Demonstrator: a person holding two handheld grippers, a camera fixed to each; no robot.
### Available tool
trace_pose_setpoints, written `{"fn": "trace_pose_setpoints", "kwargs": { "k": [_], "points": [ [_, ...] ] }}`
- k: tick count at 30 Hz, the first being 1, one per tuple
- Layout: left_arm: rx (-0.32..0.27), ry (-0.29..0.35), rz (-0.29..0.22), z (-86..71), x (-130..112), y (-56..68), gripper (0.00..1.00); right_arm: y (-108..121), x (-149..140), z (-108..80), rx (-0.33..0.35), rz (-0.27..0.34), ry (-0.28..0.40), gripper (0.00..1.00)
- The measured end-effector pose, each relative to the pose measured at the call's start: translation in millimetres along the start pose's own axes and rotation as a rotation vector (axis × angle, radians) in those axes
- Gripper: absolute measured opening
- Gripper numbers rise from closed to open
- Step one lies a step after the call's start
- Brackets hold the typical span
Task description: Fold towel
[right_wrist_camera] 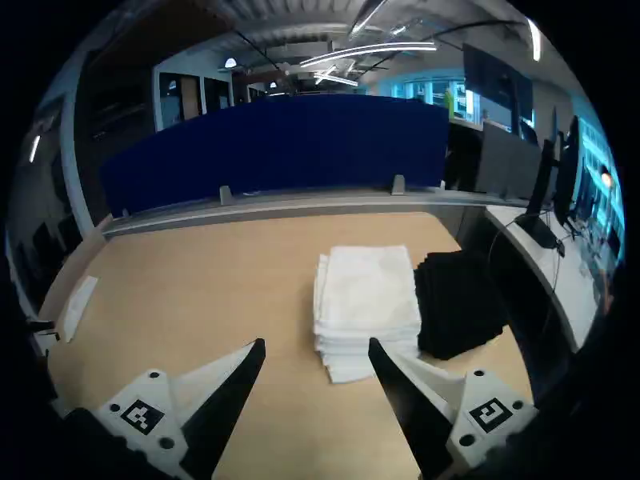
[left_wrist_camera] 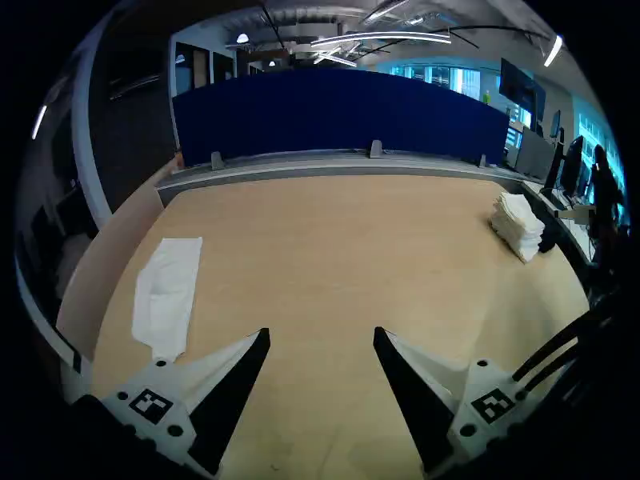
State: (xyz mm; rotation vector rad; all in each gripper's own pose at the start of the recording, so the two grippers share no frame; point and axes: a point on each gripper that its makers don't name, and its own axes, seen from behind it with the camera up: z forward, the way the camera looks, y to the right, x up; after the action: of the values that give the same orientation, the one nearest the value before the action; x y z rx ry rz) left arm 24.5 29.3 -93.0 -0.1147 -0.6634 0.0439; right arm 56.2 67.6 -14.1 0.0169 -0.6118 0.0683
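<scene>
1. Left gripper [left_wrist_camera: 321,333]: fingers stand wide apart with nothing between them. Bare table shows through the gap. Each white finger base carries a black-and-white marker [left_wrist_camera: 152,404].
2. Right gripper [right_wrist_camera: 316,344]: fingers likewise apart, holding nothing. Its right fingertip overlaps the near edge of the white stack in the right gripper view. Contact cannot be confirmed.
3. Table [left_wrist_camera: 344,256]: light wood top, running from both grippers to the far rail.
4. Towel [left_wrist_camera: 168,294]: single white piece, long and narrow, lying flat near the table's left edge. It sits ahead and to the left of the left gripper's left finger, apart from it. In the right gripper view it lies at the far left [right_wrist_camera: 80,306], well apart from that gripper.
5. White stack [right_wrist_camera: 366,308]: folded white towels piled squarely, just ahead of the right gripper and right of centre. In the left gripper view it sits at the table's far right [left_wrist_camera: 518,224], well apart from the towel.
6. Black stack [right_wrist_camera: 460,308]: folded dark cloths just beside the white stack, on its right. Whether the two touch cannot be told.
7. Divider [left_wrist_camera: 336,112]: blue panel, upright on a grey rail along the table's far edge.
8. Monitors [right_wrist_camera: 512,160]: dark screens on the adjoining desk, beyond the table's right end.
9. Lights [right_wrist_camera: 368,52]: bright strips on the ceiling, farthest off.
</scene>
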Motion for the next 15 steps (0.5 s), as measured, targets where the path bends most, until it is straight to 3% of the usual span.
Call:
{"fn": "trace_pose_setpoints", "kwargs": {
  "k": [8,15],
  "points": [
    [-0.024,0.031,0.009,4.2,9,6.5,0.96,-26,-3,-28.7,0.016,0.041,0.084,1.0],
    [-0.026,0.128,-0.011,5.7,33,4.9,0.96,-43,14,-44.3,0.009,0.09,0.212,1.0]
  ]
}}
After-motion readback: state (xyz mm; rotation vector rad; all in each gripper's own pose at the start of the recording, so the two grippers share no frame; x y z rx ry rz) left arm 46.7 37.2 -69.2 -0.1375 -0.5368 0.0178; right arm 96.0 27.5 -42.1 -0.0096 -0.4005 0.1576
